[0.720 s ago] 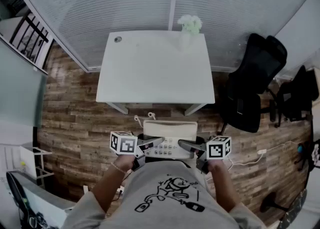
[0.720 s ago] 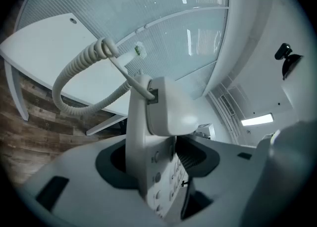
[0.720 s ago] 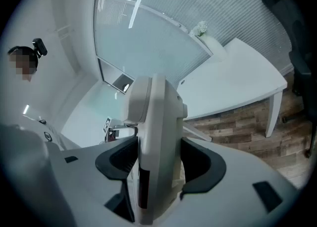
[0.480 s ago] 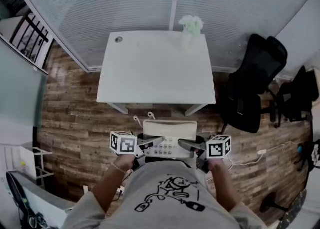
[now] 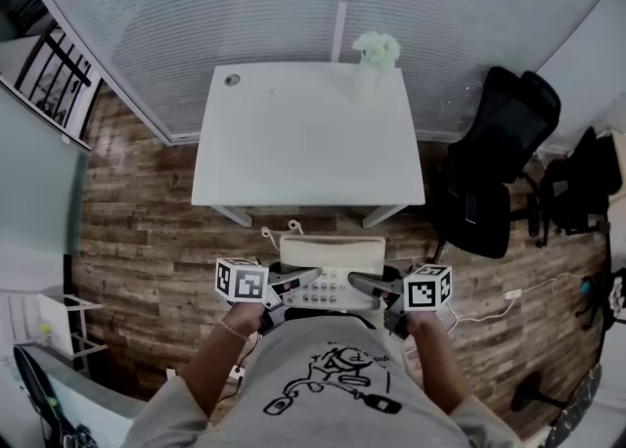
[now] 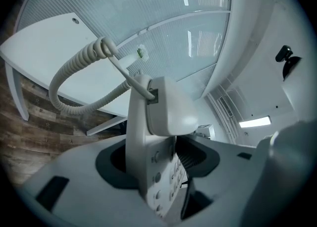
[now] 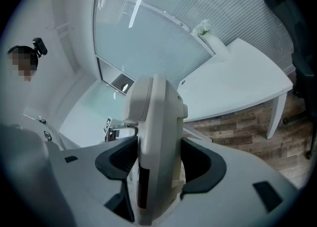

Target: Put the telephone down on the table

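Nothing has moved: left claw (image 5: 295,278) and right claw (image 5: 366,285) each pinch the phone (image 5: 331,252), near the worktop (image 5: 293,143).

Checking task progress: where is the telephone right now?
In the head view the telephone is held between the left gripper and right gripper, near the person's chest, over the wood floor, short of the white table.

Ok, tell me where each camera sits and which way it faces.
Head view: on the person's head, facing steeply down at table and telephone; forearms, shirt show.
Left gripper view: on the left gripper, looking along its jaws clamped on the telephone, table beyond.
Right gripper view: on the right gripper, likewise, gripping the telephone's other side.
Shared: telephone and table.
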The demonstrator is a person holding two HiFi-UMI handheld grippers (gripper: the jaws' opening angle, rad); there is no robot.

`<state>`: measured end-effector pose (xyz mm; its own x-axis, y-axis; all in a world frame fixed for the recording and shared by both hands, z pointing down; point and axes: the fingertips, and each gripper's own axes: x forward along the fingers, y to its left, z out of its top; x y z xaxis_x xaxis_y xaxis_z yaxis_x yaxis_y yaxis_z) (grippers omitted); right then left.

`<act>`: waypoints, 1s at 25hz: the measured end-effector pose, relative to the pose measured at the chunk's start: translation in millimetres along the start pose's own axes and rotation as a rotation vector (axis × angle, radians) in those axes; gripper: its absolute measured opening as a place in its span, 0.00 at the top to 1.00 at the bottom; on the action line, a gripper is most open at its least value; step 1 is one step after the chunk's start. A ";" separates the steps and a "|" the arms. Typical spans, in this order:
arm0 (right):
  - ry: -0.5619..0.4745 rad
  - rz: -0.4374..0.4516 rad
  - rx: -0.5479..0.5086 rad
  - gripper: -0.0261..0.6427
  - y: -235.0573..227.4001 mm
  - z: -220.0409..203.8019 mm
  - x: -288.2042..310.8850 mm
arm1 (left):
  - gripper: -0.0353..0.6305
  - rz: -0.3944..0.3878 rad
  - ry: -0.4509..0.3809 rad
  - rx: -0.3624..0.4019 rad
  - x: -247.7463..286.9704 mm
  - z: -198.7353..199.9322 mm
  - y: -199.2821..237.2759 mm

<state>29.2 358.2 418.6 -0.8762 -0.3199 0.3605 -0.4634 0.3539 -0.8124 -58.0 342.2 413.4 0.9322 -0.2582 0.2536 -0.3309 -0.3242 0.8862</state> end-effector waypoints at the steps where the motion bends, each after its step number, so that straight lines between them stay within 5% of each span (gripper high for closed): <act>1: -0.003 -0.002 0.001 0.54 0.9 -0.2 1.7 | 0.60 0.000 0.005 0.001 -1.6 -0.3 1.6; 25: -0.041 0.003 0.027 0.54 -12.1 26.2 28.3 | 0.60 0.023 0.013 0.002 -3.7 32.2 30.3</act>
<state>13.5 321.8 426.7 -0.8709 -0.3553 0.3396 -0.4570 0.3312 -0.8255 -76.2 304.0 426.8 0.9262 -0.2535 0.2792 -0.3527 -0.3205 0.8791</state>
